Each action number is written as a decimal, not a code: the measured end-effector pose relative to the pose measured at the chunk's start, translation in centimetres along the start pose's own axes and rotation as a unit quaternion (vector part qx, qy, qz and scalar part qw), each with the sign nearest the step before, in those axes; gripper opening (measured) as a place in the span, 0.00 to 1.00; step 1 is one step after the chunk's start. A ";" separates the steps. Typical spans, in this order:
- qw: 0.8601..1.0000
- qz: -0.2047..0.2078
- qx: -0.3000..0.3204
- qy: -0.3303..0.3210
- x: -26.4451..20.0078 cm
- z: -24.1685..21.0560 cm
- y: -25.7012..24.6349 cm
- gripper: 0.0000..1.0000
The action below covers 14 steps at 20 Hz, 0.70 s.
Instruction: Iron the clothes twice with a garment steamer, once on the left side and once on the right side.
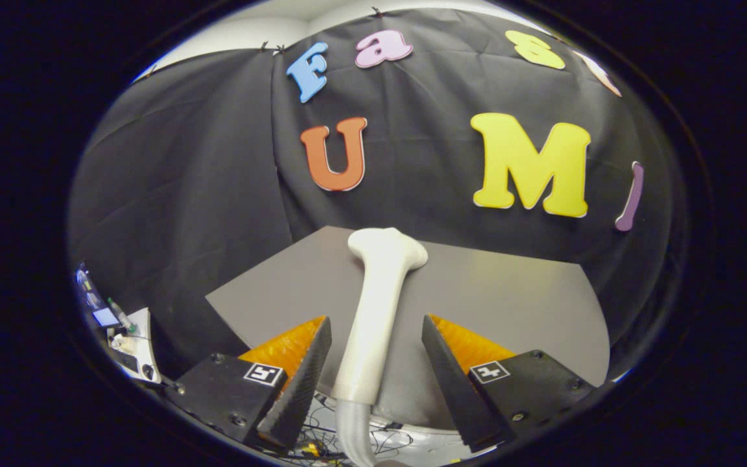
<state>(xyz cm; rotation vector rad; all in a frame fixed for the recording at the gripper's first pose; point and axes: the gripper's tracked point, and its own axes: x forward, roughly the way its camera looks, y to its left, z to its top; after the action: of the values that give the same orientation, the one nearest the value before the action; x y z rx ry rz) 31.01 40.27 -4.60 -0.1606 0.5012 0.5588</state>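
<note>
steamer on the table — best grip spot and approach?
Grip the garment steamer on its straight handle shaft, below the flared head. It lies lengthwise between the open gripper fingers on the grey table, so keep coming from the hose end and close across the narrow, even-sided handle.

Grey table before the black cloth wall; cluttered white device and tangled cables below.

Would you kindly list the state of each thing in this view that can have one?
Garment steamer: lying on the grey table, head pointing away, handle between the fingers, untouched.
Steamer hose: attached to the handle's near end, hanging off the table edge.
Gripper: open, fingers spread either side of the handle with gaps.
Grey table: flat; no garment visible on it.
</note>
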 end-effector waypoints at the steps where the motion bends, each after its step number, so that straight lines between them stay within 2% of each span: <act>1: 1.000 0.004 0.001 0.009 0.7 -0.2 0.4 0.87; 3: 0.999 0.006 0.006 0.038 2.0 -1.4 0.7 0.82; 4: 1.000 -0.004 -0.002 0.023 2.3 -1.1 0.5 0.78; 5: 0.999 -0.015 -0.009 0.036 2.4 -1.3 0.2 0.67; 7: 0.999 -0.017 -0.006 0.033 2.6 -0.9 0.3 0.56; 9: 0.999 -0.011 0.012 0.031 2.6 -0.9 0.5 0.50; 14: 1.000 -0.003 0.004 0.028 1.9 -1.2 0.9 0.39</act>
<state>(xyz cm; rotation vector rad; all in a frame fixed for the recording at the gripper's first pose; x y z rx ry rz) 31.40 41.61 -6.65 -0.1705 0.5561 0.5481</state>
